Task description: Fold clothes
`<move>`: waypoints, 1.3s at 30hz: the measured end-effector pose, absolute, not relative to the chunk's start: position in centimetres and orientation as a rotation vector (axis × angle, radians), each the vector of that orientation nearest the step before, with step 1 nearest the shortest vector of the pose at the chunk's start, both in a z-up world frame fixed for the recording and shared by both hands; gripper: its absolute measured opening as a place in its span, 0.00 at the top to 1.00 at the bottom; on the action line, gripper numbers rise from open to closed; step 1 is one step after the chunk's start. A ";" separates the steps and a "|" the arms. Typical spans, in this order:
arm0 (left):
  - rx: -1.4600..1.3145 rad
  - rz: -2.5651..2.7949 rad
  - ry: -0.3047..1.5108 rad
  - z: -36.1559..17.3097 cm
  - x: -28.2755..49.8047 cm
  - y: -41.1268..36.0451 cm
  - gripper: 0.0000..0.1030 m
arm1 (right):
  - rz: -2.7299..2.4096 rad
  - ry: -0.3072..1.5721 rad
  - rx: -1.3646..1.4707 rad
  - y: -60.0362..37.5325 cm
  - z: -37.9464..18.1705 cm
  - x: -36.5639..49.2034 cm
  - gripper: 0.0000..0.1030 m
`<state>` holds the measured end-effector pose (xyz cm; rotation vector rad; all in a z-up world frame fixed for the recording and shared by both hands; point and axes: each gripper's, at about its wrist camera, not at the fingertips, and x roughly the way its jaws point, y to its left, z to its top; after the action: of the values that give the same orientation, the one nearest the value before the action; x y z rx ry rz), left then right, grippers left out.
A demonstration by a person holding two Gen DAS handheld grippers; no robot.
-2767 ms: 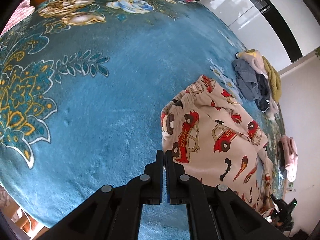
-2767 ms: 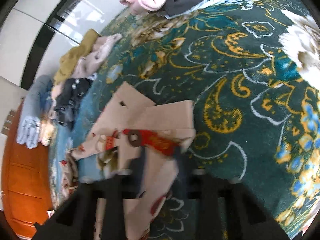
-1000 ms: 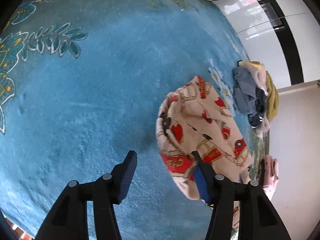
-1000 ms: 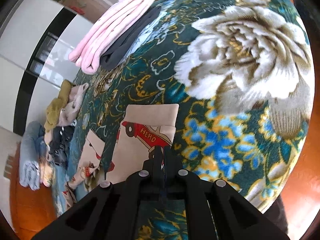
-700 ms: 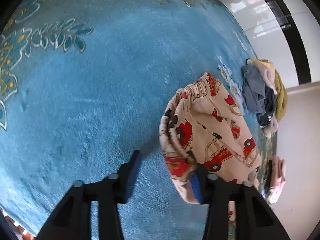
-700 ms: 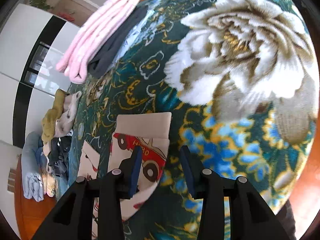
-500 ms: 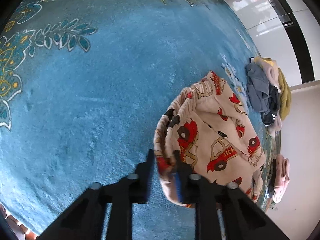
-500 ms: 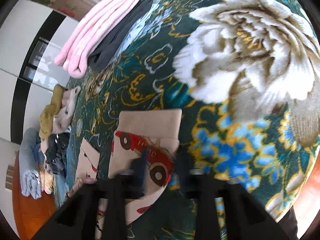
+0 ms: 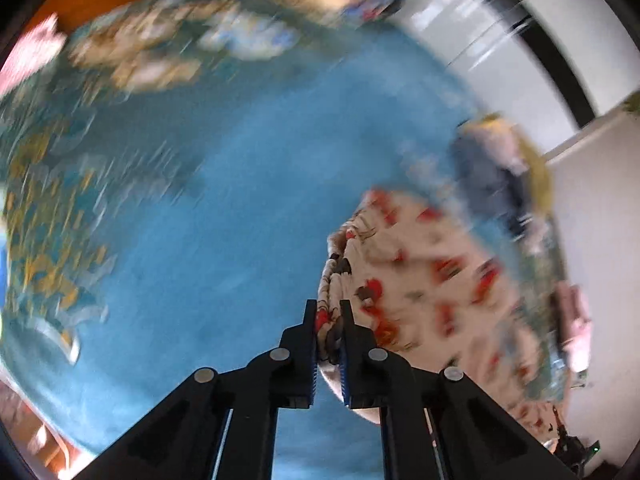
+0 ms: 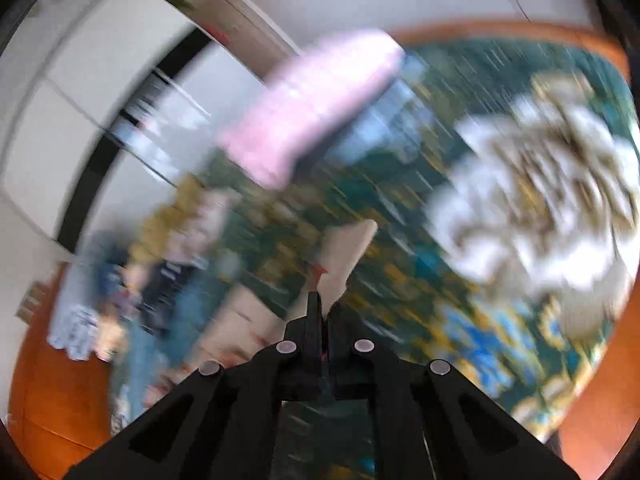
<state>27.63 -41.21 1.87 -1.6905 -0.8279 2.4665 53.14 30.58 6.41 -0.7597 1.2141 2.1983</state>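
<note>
We see both views smeared by motion blur, yet the grips read clearly enough. Our left gripper (image 9: 328,316) has its jaws nearly together, pinching the gathered waistband of the cream trousers (image 9: 432,280) printed with red cars — the cloth bunches between the blue pads, and the jaws have just been closing on it. The rest of the garment trails away to the right over the blue floral carpet (image 9: 224,216), its far end lost in blur. Beyond it, near the carpet's edge, a heap of unfolded clothes (image 9: 500,168) lies in grey, cream and mustard.

Our right gripper (image 10: 322,304) is clamped tight on the other end of the trousers (image 10: 348,248) — a beige leg hem rises from between the fingers, over the dark green part of the carpet (image 10: 492,320). A folded pink garment (image 10: 312,112) rests further off, near the carpet's rim, well apart from the trousers
</note>
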 end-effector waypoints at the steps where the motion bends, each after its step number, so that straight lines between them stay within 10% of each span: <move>1: -1.716 2.450 -0.870 0.8 28.0 -41.8 0.91 | 2.156 1.242 -0.803 30.8 4.9 53.4 0.99; 9: -1.722 2.421 -0.861 0.1 27.5 -42.1 0.85 | 2.071 1.290 -0.888 30.8 1.7 53.7 0.97; 16: -1.669 2.482 -0.806 1.7 26.1 -43.7 0.51 | 2.029 1.141 -0.902 31.1 3.4 54.4 0.80; 39: -1.762 2.351 -0.573 -1.0 12.0 -34.7 0.48 | 1.995 1.712 -0.964 25.3 0.1 36.1 0.77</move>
<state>12.03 -34.74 -1.00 -1.7619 -0.5732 2.3510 36.12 25.28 0.07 -0.9645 1.7123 1.9950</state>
